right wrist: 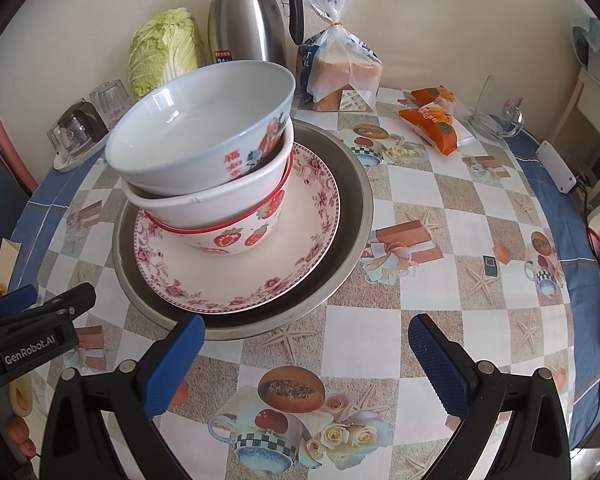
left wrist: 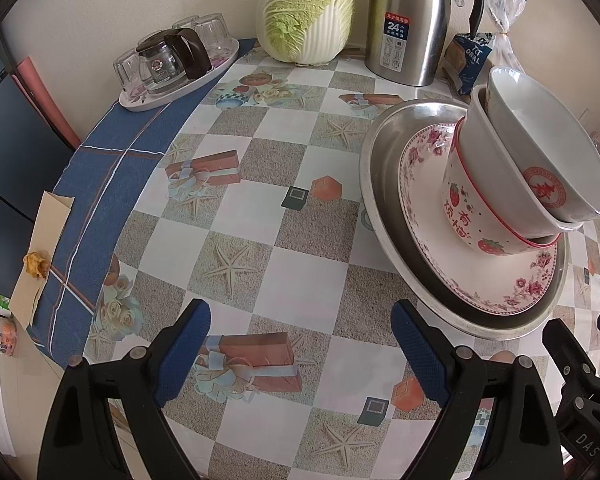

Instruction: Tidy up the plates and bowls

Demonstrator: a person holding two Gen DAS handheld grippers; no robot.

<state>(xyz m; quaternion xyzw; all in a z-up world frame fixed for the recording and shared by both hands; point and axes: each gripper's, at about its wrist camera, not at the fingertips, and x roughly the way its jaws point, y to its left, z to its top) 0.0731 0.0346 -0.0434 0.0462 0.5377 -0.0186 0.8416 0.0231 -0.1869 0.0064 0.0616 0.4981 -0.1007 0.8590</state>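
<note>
With both the left gripper (left wrist: 300,350) and right gripper (right wrist: 306,364) empty, jaws wide apart, near the stack on the metal tray (right wrist: 356,184) mid-counter, lift the tilted top bowl (right wrist: 204,136) first by its rim, steadily.

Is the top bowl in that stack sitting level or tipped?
Tipped. The top bowl sits askew in the white bowl beneath it; its rim slants in both wrist views, and it looks empty.

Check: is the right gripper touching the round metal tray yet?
Apart. Right wrist view shows tablecloth between the open right gripper and the metal tray.
</note>
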